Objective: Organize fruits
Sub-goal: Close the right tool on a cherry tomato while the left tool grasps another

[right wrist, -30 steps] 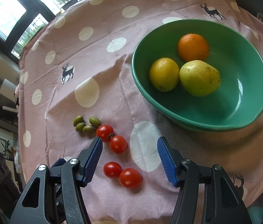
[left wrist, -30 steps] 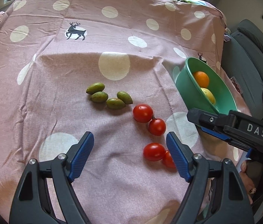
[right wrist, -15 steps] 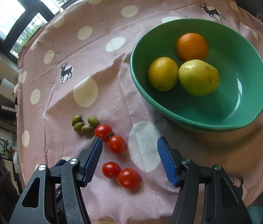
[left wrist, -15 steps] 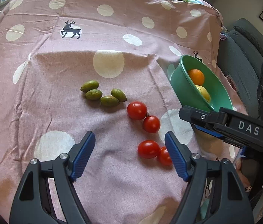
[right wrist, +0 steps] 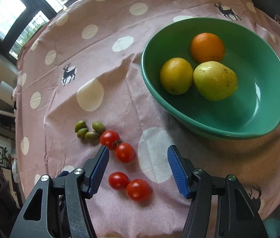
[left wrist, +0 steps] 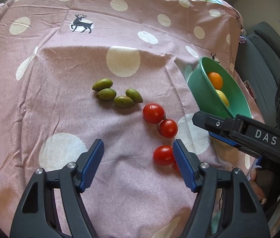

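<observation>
Several red cherry tomatoes (left wrist: pixel 153 113) (right wrist: pixel 124 152) lie on the pink dotted cloth, with several small green oval fruits (left wrist: pixel 106 94) (right wrist: pixel 90 135) just left of them. A green bowl (left wrist: pixel 201 91) (right wrist: pixel 274 119) at the right holds an orange (right wrist: pixel 207 47), a lemon (right wrist: pixel 176 75) and a pear (right wrist: pixel 215 80). My left gripper (left wrist: pixel 138 150) hovers over the cloth, its jaws closing with nothing between them; one tomato (left wrist: pixel 163 155) lies by its right finger. My right gripper (right wrist: pixel 138 154) (left wrist: pixel 219 129) stands open above the tomatoes, holding nothing.
The pink cloth (left wrist: pixel 60 63) covers the whole table and drapes over its edges. A grey sofa (left wrist: pixel 265 63) stands past the right edge. Windows (right wrist: pixel 5 19) are behind the table. A person's fingers (left wrist: pixel 259 186) hold the right gripper's handle.
The left gripper's jaws have narrowed a little. The right gripper's view is almost the same.
</observation>
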Motion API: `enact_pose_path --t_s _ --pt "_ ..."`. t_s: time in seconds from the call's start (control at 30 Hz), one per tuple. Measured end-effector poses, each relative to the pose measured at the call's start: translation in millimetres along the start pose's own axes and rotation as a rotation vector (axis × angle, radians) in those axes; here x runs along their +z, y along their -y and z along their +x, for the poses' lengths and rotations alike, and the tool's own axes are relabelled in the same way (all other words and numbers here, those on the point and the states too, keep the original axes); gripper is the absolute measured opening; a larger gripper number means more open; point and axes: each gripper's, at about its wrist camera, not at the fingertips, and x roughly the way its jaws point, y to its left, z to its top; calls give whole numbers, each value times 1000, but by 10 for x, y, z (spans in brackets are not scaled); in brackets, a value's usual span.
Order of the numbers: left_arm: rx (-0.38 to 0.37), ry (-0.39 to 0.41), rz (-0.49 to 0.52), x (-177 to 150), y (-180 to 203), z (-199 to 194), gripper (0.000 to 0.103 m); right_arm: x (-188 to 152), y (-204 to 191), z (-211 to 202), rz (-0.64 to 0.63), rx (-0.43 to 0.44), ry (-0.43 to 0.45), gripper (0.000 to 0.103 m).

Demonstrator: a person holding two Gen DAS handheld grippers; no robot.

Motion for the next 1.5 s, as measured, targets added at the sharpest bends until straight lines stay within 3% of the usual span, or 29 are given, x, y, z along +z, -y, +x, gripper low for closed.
enact_pose_path --t_s 0.27,0.43,0.57,0.73,0.93,1.5 --pt "-65 -50 32 -51 119 119 58 13 -49 111 -3 86 -7 62" --pt "-74 -79 47 -73 176 211 50 11 -126 230 -29 97 -36 41" --pt "-75 -107 54 -91 211 293 47 3 -149 358 -39 68 -72 34" --pt "-75 -120 40 -86 201 355 43 3 -117 460 -26 53 -99 34" --pt "-95 -130 25 -76 180 389 31 19 -136 497 -33 55 -104 34" --pt "-87 -94 24 -56 202 312 32 23 -127 437 -22 100 -82 30"
